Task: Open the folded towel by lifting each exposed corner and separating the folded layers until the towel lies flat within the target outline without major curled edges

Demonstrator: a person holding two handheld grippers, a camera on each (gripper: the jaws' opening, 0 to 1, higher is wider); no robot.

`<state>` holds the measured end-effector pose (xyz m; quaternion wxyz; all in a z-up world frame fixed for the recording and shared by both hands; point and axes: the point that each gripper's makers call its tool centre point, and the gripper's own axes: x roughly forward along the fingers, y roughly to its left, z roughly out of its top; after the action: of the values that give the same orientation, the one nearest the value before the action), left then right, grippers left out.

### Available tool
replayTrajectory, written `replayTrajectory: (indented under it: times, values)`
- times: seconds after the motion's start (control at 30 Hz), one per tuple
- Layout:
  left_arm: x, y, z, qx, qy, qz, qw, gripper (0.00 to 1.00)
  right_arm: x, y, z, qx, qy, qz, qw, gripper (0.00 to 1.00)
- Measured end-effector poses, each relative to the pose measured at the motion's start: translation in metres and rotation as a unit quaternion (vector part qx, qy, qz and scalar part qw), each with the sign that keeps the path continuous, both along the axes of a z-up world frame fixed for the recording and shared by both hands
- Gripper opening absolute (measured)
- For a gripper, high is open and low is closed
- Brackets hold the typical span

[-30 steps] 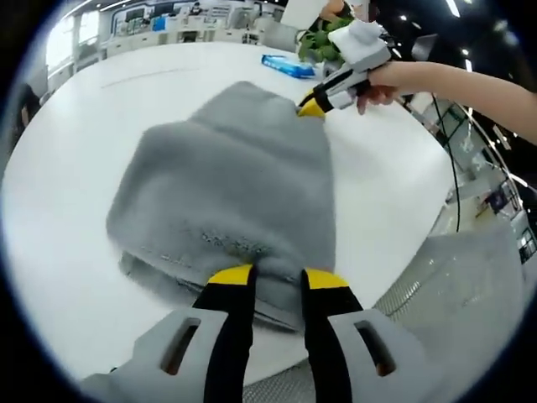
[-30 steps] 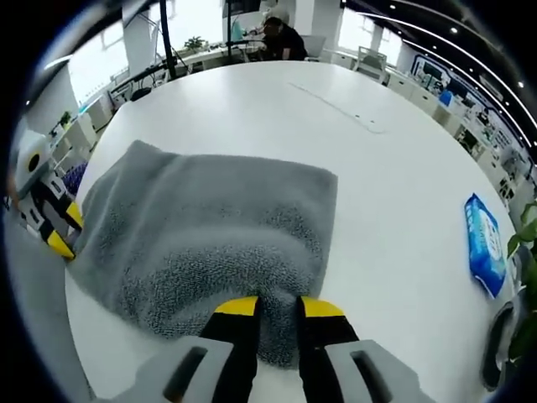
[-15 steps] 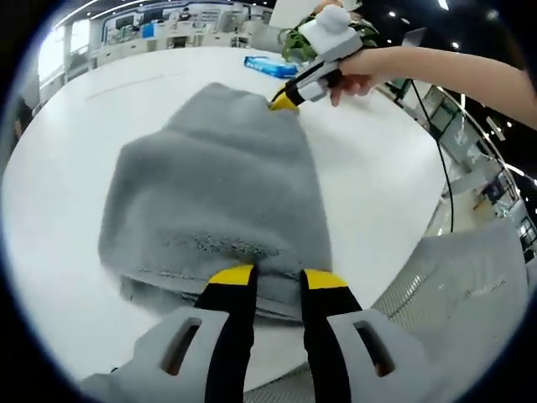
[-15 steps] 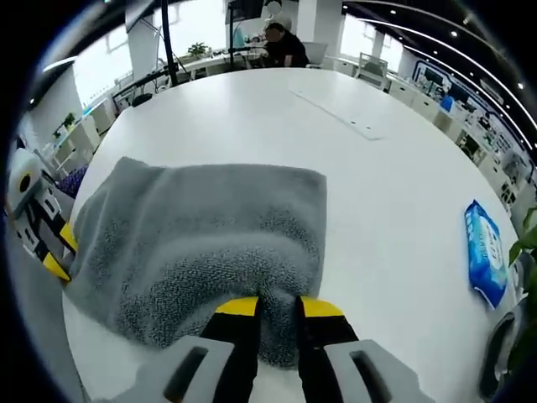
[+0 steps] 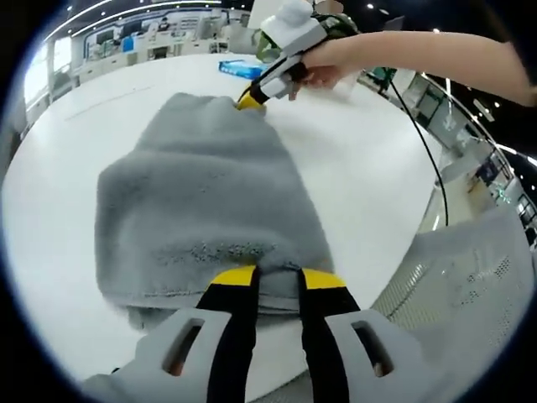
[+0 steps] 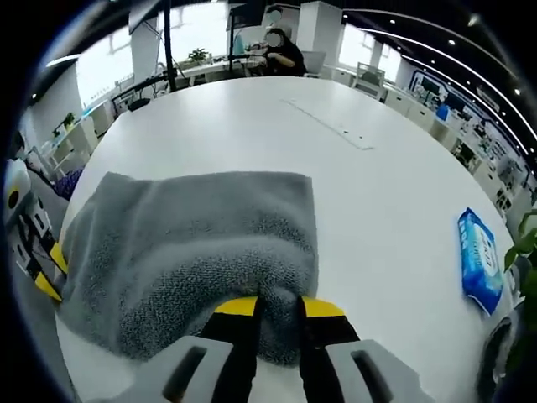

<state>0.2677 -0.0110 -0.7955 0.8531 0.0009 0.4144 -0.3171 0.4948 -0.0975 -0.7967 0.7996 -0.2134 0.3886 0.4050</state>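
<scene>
The towel [image 6: 201, 243] lies on the table [image 6: 252, 117], wipes packet [image 6: 480, 260] well apart.

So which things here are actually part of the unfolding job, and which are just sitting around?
In the job:
- grey towel, lifted off the white table
- left gripper, shut on one towel edge
- right gripper, shut on the opposite corner

Lying about:
- blue wipes packet on the table, apart from the towel
- green plant at the edge
- a seated person in the background
</scene>
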Motion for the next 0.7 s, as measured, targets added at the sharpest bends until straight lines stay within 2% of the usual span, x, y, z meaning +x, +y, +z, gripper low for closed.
replayTrajectory:
  times: [0.1,0.17,0.2,0.37,0.43,0.53,0.6,0.63,0.7]
  values:
    - [0.001,0.002,0.005,-0.02,0.004,0.003,0.9998,0.13,0.0,-0.003,0.009,0.061,0.015,-0.064,0.996,0.17]
    - [0.004,0.003,0.014,-0.042,0.0,0.008,0.9991,0.1,-0.004,-0.001,0.022,0.121,0.019,-0.097,0.9878,0.27]
    - [0.01,0.004,0.023,-0.06,-0.016,0.013,0.998,0.1,-0.007,-0.001,0.025,0.133,0.022,-0.106,0.9852,0.3]
    - [0.026,0.016,0.046,-0.069,-0.06,0.015,0.9956,0.12,-0.052,-0.003,0.032,0.122,0.025,-0.097,0.9875,0.32]
    - [0.034,0.021,0.05,-0.064,-0.073,0.007,0.9953,0.13,-0.074,0.001,0.036,0.121,0.031,-0.095,0.9876,0.32]
    - [0.045,0.028,0.049,-0.048,-0.085,-0.007,0.9952,0.14,-0.104,0.01,0.043,0.114,0.025,-0.081,0.9899,0.33]
    - [0.052,0.032,0.049,-0.037,-0.095,-0.016,0.9947,0.14,-0.125,0.019,0.048,0.127,0.031,-0.084,0.9878,0.35]
    - [0.055,0.034,0.048,-0.033,-0.1,-0.02,0.9943,0.14,-0.137,0.027,0.052,0.147,0.037,-0.094,0.9839,0.36]
    - [0.061,0.036,0.047,-0.026,-0.11,-0.032,0.9931,0.14,-0.149,0.031,0.052,0.154,0.041,-0.101,0.9822,0.37]
